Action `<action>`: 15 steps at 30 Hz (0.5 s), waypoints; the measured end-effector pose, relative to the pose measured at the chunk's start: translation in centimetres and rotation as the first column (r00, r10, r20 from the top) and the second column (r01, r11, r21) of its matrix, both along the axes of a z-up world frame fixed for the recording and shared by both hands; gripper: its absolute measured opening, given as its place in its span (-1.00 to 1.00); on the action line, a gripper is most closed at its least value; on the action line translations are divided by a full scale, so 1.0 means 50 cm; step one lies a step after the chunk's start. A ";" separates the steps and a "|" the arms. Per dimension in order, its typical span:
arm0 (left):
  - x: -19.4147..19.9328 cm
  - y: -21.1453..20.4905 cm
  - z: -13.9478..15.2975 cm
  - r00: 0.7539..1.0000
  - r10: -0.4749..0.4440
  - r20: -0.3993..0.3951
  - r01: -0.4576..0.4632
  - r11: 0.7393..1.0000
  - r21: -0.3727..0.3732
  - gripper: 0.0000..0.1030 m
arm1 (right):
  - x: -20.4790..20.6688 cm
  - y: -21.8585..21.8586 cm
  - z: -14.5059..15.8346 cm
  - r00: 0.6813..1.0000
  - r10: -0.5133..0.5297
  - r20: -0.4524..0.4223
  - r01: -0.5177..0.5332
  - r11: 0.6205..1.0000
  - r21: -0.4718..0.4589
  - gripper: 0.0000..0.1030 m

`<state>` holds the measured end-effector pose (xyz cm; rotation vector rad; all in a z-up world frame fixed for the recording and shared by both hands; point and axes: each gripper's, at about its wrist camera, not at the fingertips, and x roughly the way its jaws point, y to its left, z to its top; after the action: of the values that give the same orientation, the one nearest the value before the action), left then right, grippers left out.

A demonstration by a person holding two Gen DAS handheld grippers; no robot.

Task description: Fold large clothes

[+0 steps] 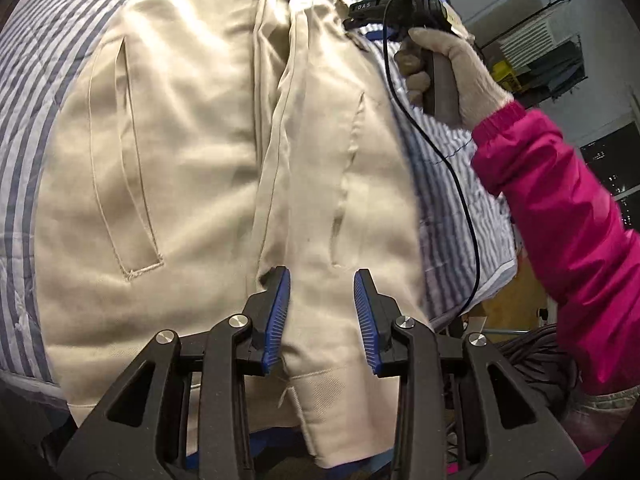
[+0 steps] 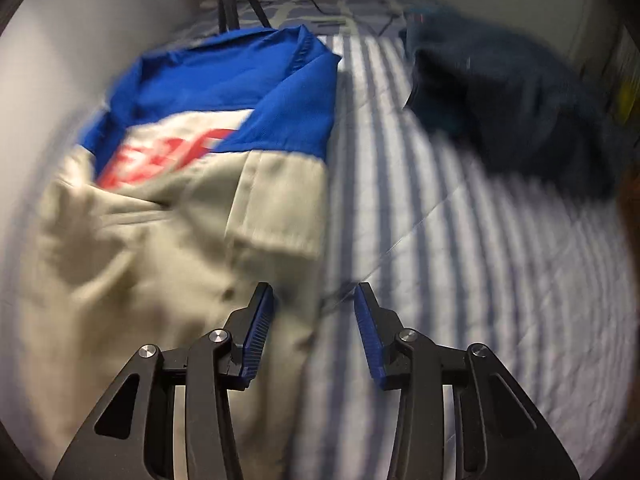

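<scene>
A beige jacket [image 1: 192, 152] with slit pockets lies spread on the striped bedspread [image 1: 36, 92]. My left gripper [image 1: 322, 284] is open low over the jacket's bottom hem, and the ribbed hem band runs between its blue pads without being pinched. In the right wrist view the same jacket [image 2: 168, 240] shows its blue upper part with red lettering, blurred. My right gripper [image 2: 314, 300] is open over the jacket's right edge where it meets the bedspread [image 2: 460, 280], with nothing held. A gloved hand [image 1: 460, 68] in a pink sleeve holds the right gripper's handle at the jacket's far side.
A dark blue garment [image 2: 500, 100] lies bunched on the bedspread to the far right. Tripod legs [image 2: 232, 4] and cables stand beyond the jacket's collar. A black cable [image 1: 464, 200] hangs from the right gripper across the bed's edge. Shelves and a window are at the right.
</scene>
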<state>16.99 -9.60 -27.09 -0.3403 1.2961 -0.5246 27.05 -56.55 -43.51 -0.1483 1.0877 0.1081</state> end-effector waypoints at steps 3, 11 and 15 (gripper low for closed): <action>-0.004 0.001 0.005 1.000 0.001 0.002 -0.001 1.000 -0.008 -0.37 | 0.014 0.002 0.017 0.999 -0.038 0.009 0.038 0.999 -0.032 -0.21; -0.029 0.047 0.038 0.999 0.007 0.038 -0.002 0.993 -0.116 -0.37 | -0.152 0.112 0.103 0.964 0.255 0.075 -0.262 0.959 0.105 -0.21; -0.043 0.092 0.064 0.995 0.043 0.092 -0.031 0.991 -0.132 -0.37 | -0.200 0.222 0.050 0.926 0.376 -0.021 -0.370 0.919 0.134 -0.27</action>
<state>14.85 -5.01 -23.88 -0.4422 1.1641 -0.5891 17.05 -45.45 -40.98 -0.2383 1.0853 0.5271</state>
